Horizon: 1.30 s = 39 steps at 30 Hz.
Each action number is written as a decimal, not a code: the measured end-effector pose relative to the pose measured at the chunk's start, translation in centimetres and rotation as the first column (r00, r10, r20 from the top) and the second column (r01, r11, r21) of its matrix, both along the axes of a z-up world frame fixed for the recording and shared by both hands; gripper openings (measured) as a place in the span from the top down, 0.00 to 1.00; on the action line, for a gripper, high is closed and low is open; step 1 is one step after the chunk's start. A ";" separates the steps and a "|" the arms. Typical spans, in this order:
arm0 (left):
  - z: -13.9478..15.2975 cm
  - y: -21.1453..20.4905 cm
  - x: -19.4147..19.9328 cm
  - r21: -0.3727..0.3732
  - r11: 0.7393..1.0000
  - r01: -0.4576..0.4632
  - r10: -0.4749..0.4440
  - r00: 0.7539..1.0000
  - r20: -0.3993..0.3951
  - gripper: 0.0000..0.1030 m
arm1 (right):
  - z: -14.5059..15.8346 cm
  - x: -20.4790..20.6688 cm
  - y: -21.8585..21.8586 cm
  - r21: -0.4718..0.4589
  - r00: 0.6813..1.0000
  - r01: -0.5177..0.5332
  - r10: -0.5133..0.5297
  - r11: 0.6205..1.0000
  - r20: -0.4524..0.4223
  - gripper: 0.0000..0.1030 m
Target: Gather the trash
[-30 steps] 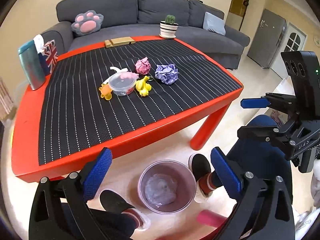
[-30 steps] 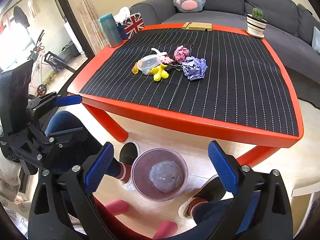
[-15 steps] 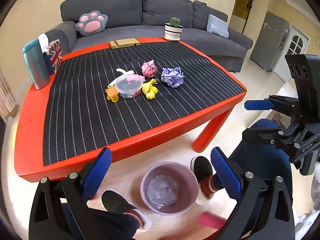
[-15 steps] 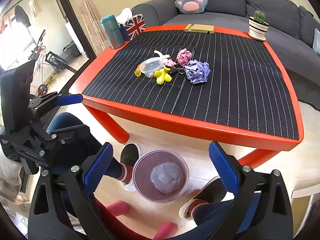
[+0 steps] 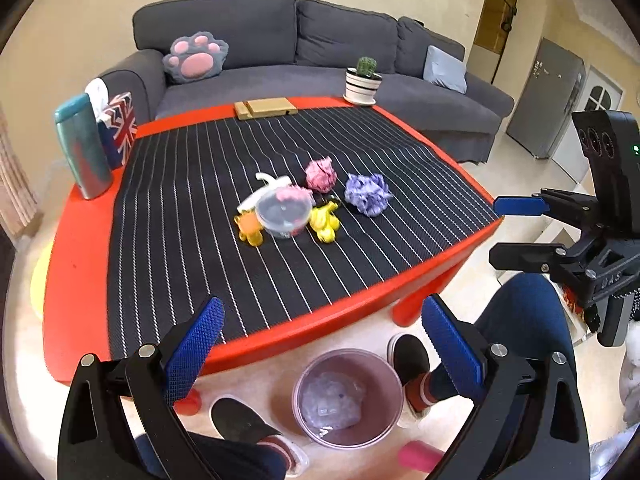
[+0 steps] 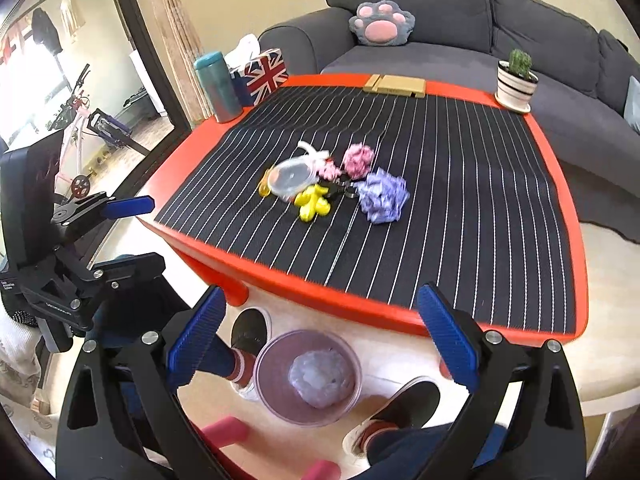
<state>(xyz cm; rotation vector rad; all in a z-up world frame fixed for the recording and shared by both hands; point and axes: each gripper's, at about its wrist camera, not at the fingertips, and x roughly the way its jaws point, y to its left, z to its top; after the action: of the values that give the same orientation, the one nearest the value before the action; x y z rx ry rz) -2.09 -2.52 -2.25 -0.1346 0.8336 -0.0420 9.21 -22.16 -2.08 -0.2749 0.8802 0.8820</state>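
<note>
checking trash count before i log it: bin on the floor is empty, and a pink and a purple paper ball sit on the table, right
Not quite: the bin on the floor already holds a pale crumpled wad, as the right wrist view shows. The pink paper ball and purple paper ball do sit on the table.

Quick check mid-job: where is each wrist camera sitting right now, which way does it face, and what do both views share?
Left wrist: on the left gripper, jaws open, facing the red table; the right gripper, shoes and knee show.
Right wrist: on the right gripper, jaws open, facing the table's right side; the left gripper and shoes show.
Shared: crumpled purple paper ball, crumpled pink paper ball, round purple bin on the floor.
</note>
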 end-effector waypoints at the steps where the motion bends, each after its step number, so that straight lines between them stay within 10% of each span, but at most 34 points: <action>1: 0.1 0.2 0.2 -0.002 1.000 -0.002 0.002 1.000 0.001 0.07 | 0.1 0.4 0.2 -0.005 1.000 -0.002 0.002 1.000 0.002 0.08; 29: 0.6 2.8 1.8 -0.013 0.998 -0.055 0.055 0.998 -0.001 0.07 | -5.5 12.4 9.4 -0.271 0.979 -0.204 0.194 0.941 -0.065 0.08; 39: 0.4 3.2 1.7 -0.012 0.997 -0.070 0.070 0.997 -0.011 0.07 | -7.4 13.8 10.5 -0.314 0.966 -0.258 0.240 0.914 -0.098 0.24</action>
<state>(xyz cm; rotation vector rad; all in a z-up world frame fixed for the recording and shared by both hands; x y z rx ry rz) -0.41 0.71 -1.85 -0.1760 0.8386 0.0194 22.98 -11.63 -9.47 -0.6638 1.0604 0.9821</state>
